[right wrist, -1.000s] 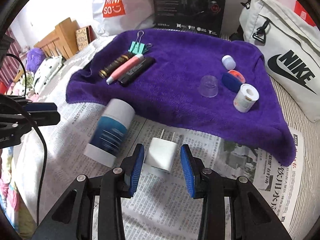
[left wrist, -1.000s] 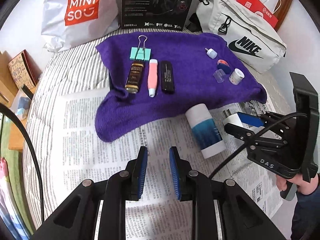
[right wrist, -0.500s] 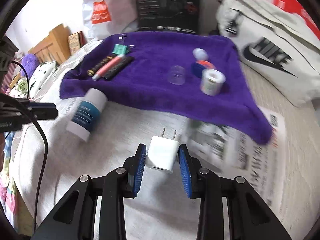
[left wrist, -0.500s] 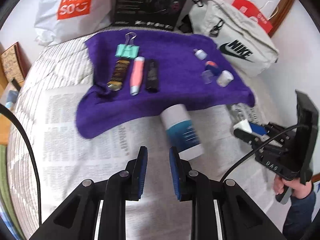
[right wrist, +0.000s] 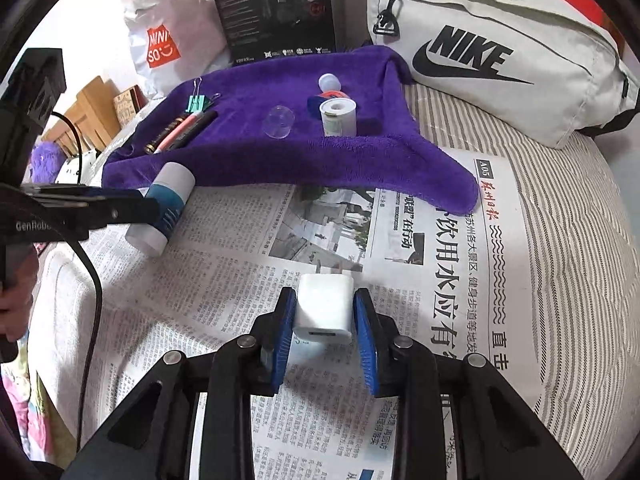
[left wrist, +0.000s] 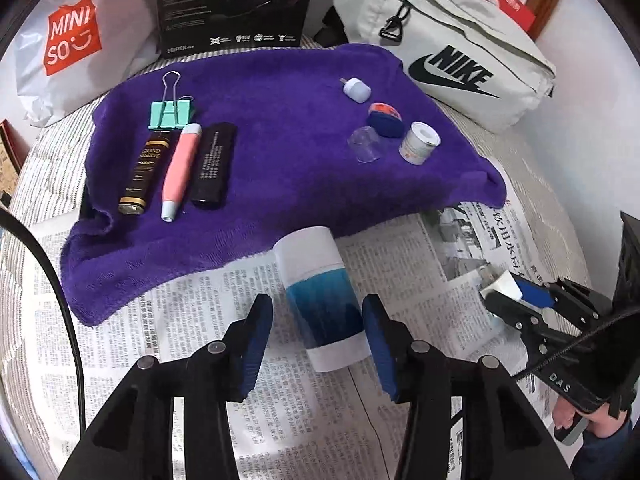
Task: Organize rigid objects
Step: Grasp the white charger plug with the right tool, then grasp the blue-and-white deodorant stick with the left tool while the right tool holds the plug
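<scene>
Right gripper (right wrist: 324, 322) has the white charger plug (right wrist: 323, 307) squeezed between its blue pads, prongs pointing away, jaws closing on it above the newspaper (right wrist: 420, 280). The left gripper (left wrist: 316, 330) has its jaws opening around the near end of the blue-and-white bottle (left wrist: 320, 298), which lies flat on the paper, pads either side and clear of it. Just past the bottle's far end is the purple towel (left wrist: 288, 140). On it, ahead and left: a dark tube, a pink pen (left wrist: 179, 170), a black stick, a mint binder clip (left wrist: 170, 114). Ahead and right: a clear cap, a small white jar (left wrist: 418, 146).
</scene>
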Motion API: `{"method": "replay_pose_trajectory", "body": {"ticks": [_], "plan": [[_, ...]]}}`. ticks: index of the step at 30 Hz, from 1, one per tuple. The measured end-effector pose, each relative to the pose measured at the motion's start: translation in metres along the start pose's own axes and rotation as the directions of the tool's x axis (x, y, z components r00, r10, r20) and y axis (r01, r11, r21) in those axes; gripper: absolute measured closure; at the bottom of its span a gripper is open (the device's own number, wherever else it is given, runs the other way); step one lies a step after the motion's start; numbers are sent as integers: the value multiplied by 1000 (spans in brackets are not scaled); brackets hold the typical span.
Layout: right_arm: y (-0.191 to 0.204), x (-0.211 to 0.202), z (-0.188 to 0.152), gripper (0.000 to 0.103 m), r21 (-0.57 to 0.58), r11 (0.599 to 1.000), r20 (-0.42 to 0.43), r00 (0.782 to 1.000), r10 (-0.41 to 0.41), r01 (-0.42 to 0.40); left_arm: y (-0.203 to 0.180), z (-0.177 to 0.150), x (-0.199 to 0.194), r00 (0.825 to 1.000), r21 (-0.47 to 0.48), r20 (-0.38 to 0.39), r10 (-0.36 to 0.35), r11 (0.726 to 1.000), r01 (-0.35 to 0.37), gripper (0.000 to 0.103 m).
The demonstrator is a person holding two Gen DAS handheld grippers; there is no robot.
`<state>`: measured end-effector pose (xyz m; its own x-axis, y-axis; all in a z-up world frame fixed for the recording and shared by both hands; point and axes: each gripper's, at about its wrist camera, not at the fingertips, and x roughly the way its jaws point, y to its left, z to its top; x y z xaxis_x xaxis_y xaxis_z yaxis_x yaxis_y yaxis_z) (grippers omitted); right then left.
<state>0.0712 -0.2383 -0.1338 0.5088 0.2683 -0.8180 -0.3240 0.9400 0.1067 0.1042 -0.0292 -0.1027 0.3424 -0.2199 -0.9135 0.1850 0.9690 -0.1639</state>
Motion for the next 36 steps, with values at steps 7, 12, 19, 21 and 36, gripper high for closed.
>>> {"method": "replay_pose_trajectory", "body": {"ticks": [7, 12, 19, 21, 36], "plan": [[-2, 5, -5, 74, 22, 1000, 48, 999, 0, -1, 1, -12, 11, 994, 73, -34, 100, 993, -98, 58], [-1, 5, -9, 74, 11, 1000, 81, 997, -2, 1, -9, -3, 15, 994, 128, -3, 109, 986, -108, 58], [0, 4, -12, 73, 5, 1000, 107, 994, -16, 15, -25, 4, 18, 993, 270, -1, 115, 956, -110, 57], [1, 4, -12, 73, 2, 1000, 112, 993, -20, 20, -25, 7, 18, 998, 271, -7, 66, 961, -62, 57], [1, 4, -13, 73, -6, 1000, 112, 994, -17, 18, -46, 21, 17, 1000, 399, 16, 24, 917, -28, 47]]}}
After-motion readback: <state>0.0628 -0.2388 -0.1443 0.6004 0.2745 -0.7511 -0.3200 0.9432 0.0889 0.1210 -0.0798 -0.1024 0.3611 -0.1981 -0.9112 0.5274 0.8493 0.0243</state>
